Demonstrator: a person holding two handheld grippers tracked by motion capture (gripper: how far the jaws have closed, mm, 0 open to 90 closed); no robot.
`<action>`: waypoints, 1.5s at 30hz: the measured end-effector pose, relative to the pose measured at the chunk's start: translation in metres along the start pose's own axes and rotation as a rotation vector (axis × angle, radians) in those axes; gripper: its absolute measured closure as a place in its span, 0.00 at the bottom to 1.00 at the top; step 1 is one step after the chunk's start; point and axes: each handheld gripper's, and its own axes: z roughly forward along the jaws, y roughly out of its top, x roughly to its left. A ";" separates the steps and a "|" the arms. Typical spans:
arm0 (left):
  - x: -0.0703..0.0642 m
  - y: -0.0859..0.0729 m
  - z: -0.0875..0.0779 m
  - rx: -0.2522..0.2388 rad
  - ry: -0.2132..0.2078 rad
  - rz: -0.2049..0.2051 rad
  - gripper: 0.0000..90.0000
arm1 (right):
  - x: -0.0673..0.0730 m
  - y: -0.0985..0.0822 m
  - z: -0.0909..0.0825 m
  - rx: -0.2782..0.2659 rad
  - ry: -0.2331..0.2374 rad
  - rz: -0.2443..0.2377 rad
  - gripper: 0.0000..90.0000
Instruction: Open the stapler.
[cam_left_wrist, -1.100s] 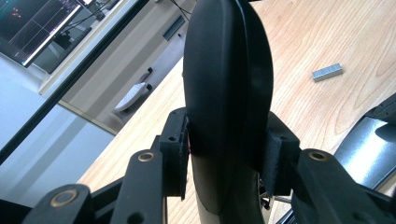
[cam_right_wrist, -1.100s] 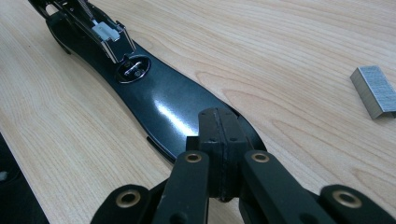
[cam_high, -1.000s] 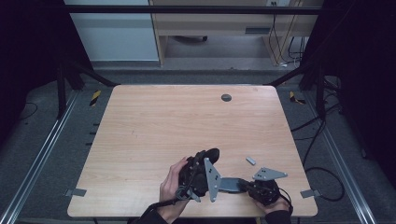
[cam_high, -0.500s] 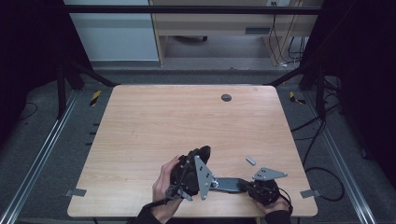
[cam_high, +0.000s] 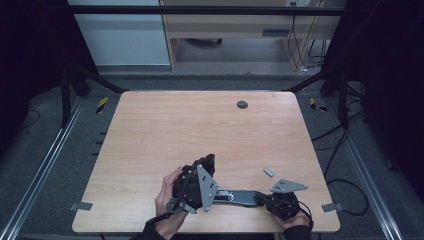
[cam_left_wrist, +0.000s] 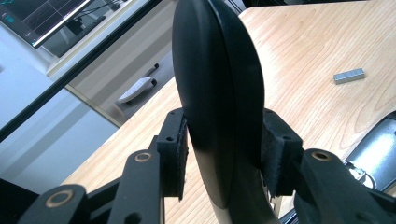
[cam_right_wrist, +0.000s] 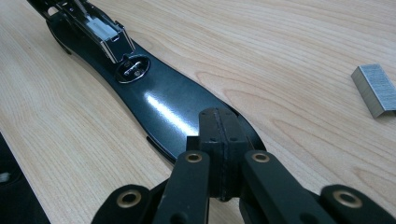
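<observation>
The tabletop (cam_high: 165, 130) has wide free room in its far half and along its left side, where a hand-held gripper could pass without touching anything. Only a small round cap (cam_high: 242, 104) sits near the far edge. The near edge is crowded: the opened stapler (cam_high: 235, 196) lies there between the left hand-held gripper (cam_high: 200, 172) and the right hand-held gripper (cam_high: 260, 199). A staple strip (cam_high: 269, 172) lies just beyond the right one, with a narrow gap between them.
</observation>
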 end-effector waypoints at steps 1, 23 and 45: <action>0.002 -0.001 -0.001 0.001 0.005 -0.001 0.63 | 0.000 0.000 0.000 0.000 0.000 0.000 1.00; 0.023 -0.017 -0.011 -0.004 0.006 -0.082 0.61 | 0.000 0.000 0.000 0.002 0.000 -0.001 1.00; 0.036 -0.031 -0.018 -0.011 0.000 -0.157 0.60 | 0.000 0.000 0.001 0.000 0.002 -0.001 1.00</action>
